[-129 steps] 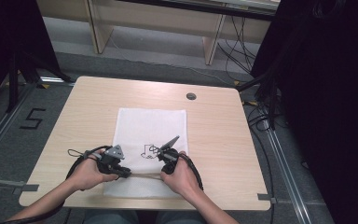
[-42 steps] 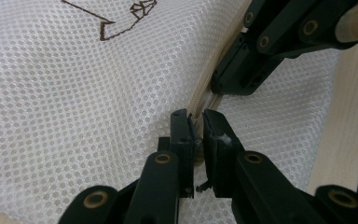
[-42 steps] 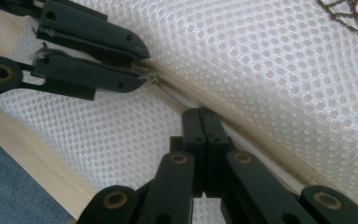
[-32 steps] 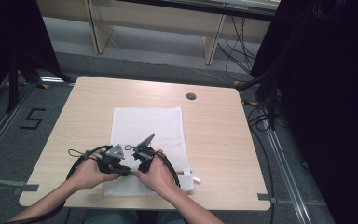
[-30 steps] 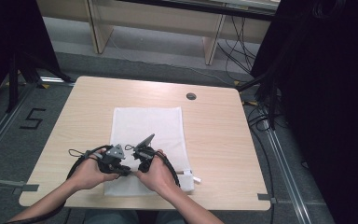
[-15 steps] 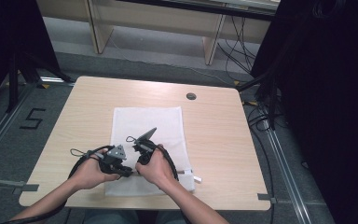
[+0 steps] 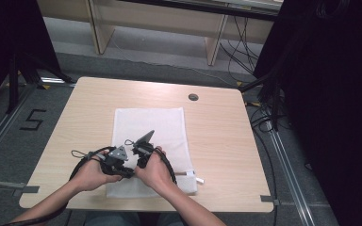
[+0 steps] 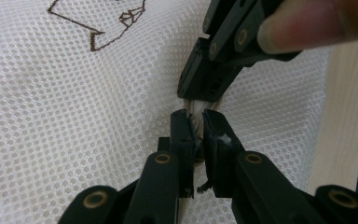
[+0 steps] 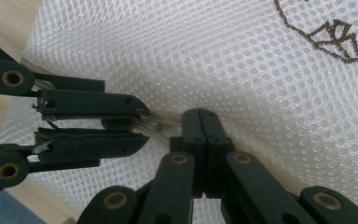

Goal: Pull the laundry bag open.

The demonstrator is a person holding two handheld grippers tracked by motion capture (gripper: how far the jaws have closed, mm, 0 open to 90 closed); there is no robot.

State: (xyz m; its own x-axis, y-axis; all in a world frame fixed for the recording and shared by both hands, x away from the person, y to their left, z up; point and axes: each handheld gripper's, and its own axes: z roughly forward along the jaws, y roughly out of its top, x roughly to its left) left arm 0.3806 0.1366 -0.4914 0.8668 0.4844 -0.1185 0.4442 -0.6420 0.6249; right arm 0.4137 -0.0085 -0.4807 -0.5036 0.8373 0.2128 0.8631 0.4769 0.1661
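While our left gripper clamps the zipper pull and our right gripper pinches the zipper seam just beside it, both meet on the white mesh bag. We cannot tell its contents. It lies mid-table, bare wood either side.

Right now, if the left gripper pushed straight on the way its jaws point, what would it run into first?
Most likely the right gripper: in the left gripper view its black jaws sit just beyond the left gripper, both pinching the zipper line of the white mesh laundry bag. The gap between them looks tiny, though depth is hard to judge.
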